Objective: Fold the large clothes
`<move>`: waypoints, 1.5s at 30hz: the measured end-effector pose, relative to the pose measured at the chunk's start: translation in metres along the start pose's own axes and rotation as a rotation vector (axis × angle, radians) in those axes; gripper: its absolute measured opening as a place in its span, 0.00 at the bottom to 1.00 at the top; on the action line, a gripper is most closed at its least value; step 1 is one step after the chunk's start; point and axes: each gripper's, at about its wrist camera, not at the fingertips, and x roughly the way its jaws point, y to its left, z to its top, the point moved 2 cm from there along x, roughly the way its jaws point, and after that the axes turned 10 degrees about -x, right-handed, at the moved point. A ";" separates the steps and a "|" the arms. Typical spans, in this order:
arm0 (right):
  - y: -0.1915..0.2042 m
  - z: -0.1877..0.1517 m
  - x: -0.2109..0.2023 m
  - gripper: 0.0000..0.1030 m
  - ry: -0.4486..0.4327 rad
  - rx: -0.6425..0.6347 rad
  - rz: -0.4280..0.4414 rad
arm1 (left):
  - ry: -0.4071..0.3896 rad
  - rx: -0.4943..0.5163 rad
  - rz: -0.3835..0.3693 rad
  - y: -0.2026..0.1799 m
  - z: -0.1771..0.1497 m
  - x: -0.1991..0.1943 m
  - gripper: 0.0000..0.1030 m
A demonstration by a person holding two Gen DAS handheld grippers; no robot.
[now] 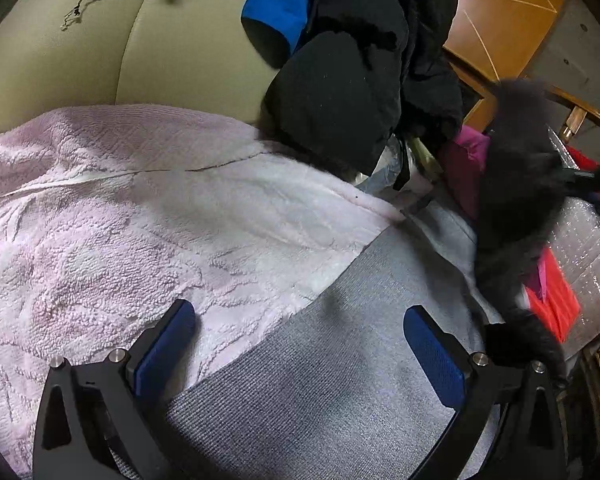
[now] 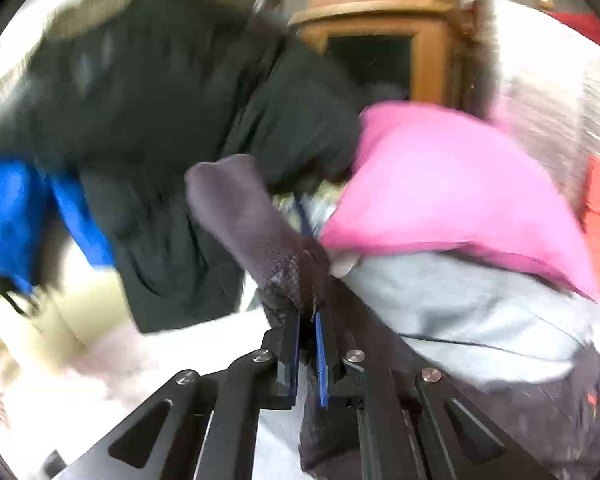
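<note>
In the left wrist view, my left gripper [image 1: 300, 320] is open and empty, low over a grey knit garment [image 1: 340, 380] that lies on a pink fleece blanket [image 1: 100, 220]. A dark grey fuzzy garment [image 1: 520, 200] hangs lifted at the right. In the right wrist view, my right gripper [image 2: 308, 320] is shut on that dark grey garment [image 2: 244, 224], whose sleeve end sticks up past the fingers. The view is blurred by motion.
A beige sofa back [image 1: 160, 52] is behind the blanket. A pile with a black jacket [image 1: 340, 92], blue jacket [image 1: 276, 4], pink garment [image 2: 440, 184], red cloth [image 1: 552, 300] and a light grey garment [image 2: 460, 312] lies at the right. A wooden cabinet [image 2: 380, 32] stands behind.
</note>
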 end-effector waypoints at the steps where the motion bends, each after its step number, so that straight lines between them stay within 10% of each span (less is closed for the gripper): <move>1: -0.010 -0.001 -0.024 0.07 -0.033 0.038 -0.004 | 0.005 0.000 0.006 -0.001 0.001 0.001 1.00; 12: -0.185 -0.092 -0.228 0.07 -0.208 0.398 -0.177 | 0.112 0.066 0.166 -0.027 0.008 0.012 1.00; 19: -0.254 -0.223 -0.209 0.12 -0.053 0.703 -0.048 | 0.123 0.116 0.096 -0.061 -0.007 -0.011 1.00; 20: -0.249 -0.231 -0.197 0.21 -0.040 0.728 0.009 | 0.116 0.141 0.103 -0.061 -0.011 -0.011 1.00; 23: -0.230 -0.241 -0.164 1.00 -0.039 0.830 0.146 | 0.154 0.163 0.136 -0.054 -0.026 0.003 1.00; 30: -0.200 -0.228 -0.046 1.00 0.001 1.075 0.386 | 0.100 0.198 0.137 -0.046 -0.036 0.004 1.00; 38: -0.208 -0.226 0.001 0.97 -0.001 1.169 0.258 | 0.081 0.199 0.124 -0.046 -0.037 0.001 1.00; 42: -0.206 -0.228 0.009 0.31 0.153 1.134 0.117 | 0.080 0.196 0.118 -0.046 -0.037 -0.001 1.00; 45: -0.202 -0.224 -0.003 0.21 0.159 1.055 0.065 | 0.079 0.192 0.113 -0.045 -0.037 -0.002 1.00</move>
